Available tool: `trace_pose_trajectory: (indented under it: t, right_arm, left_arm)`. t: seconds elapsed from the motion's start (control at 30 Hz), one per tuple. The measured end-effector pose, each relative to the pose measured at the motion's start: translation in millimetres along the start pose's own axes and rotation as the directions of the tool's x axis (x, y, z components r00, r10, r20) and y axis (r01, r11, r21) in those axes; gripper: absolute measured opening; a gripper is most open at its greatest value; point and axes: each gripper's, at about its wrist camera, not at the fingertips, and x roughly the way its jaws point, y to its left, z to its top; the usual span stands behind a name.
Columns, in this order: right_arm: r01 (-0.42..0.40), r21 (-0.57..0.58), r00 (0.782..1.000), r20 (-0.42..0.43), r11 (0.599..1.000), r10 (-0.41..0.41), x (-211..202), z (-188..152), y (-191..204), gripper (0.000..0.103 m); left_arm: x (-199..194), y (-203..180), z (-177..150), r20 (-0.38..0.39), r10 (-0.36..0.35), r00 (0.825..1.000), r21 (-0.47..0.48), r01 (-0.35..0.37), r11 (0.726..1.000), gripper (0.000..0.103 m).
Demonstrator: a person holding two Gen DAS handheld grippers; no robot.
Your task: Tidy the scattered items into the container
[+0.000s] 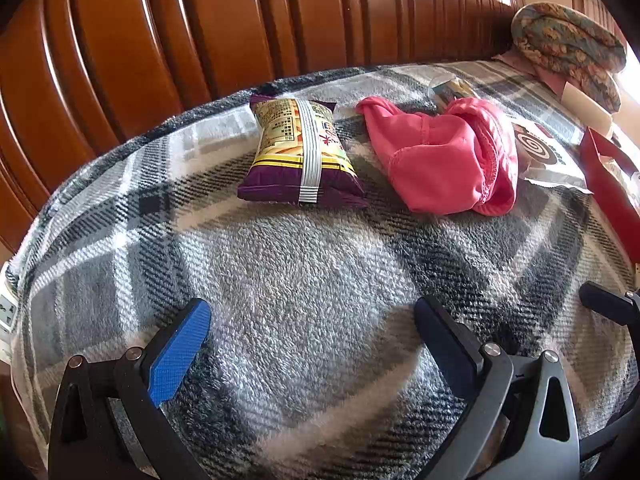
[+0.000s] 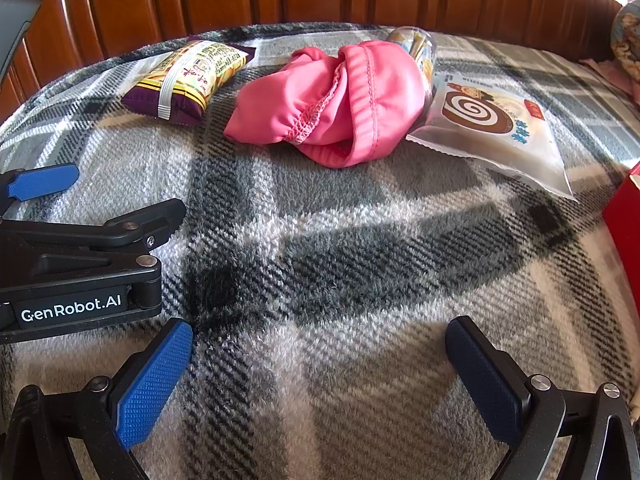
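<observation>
The left gripper (image 1: 312,320), black with blue ribbed pads, hovers spread wide and empty over the grey-and-white plaid fleece blanket (image 1: 320,280). The right gripper (image 2: 318,344), of the same make, is likewise agape and holds nothing, just beside the left one. Beyond both lies the crumpled pink fabric garment (image 2: 332,100). Left of that garment sits the purple-and-yellow snack packet (image 1: 298,152); right of it, touching, the clear packet with a swirl cake (image 2: 492,124); behind it, a clear plastic cup (image 2: 416,46). Far right of the garment stands the red container (image 1: 604,176).
</observation>
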Motion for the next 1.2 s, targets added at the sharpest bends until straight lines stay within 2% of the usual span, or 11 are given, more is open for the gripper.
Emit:
trace_pose_trajectory:
  t: [1.2]
  right_arm:
    - [0.0, 0.002, 1.0, 0.018, 1.0, 0.0, -0.4, 5.1, -1.2, 0.103]
  left_arm:
    - [1.1, 4.7, 0.5, 0.002, 0.002, 1.0, 0.005, -0.002, 1.0, 0.103]
